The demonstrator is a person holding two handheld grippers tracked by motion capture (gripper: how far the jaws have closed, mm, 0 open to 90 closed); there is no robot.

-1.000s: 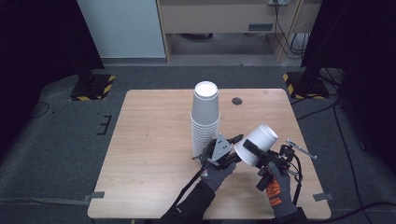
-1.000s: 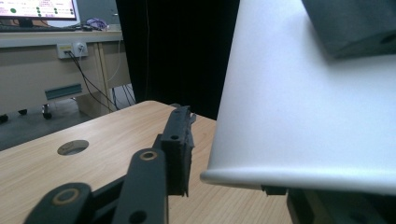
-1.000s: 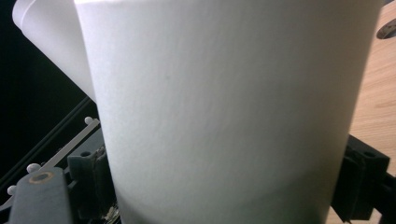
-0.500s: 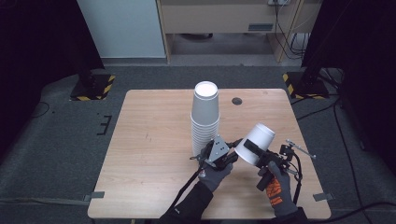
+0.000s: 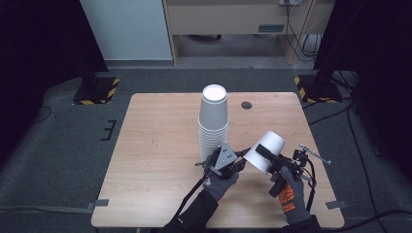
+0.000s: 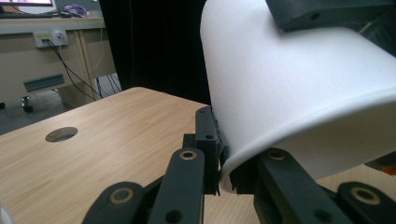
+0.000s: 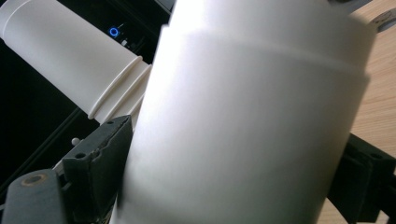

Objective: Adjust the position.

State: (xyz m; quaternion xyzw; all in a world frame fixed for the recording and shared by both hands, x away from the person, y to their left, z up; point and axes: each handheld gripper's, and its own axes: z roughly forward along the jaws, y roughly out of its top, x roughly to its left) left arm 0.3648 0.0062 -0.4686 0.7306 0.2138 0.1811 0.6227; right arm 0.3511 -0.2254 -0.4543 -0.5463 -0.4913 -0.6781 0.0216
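High view showed me little movement across the last second: the white cup (image 5: 264, 151) sat tilted between my two grippers at the near right of the bench (image 5: 160, 145), and it had drifted only slightly lower and nearer to me than a second before. The tall cup stack (image 5: 214, 124) stood upright just left of it, unmoved.

My right gripper (image 5: 272, 158) had its fingers (image 7: 100, 154) clamped on opposite sides of the cup's wall (image 7: 247, 121), the base pointing up and away. My left gripper (image 5: 238, 162) had closed its fingers (image 6: 205, 140) onto the rim (image 6: 280, 154) at the cup's open end, one inside the lip and one outside, as far as the left gripper view let me judge.

I read that as both hands having settled on the one cup, well clear of the bench surface. With so little travel, I judged the work was at a hand-over or a separating pull, perhaps freeing a nested cup, though I could not see a second one inside. The stack stayed apart from the held cup.
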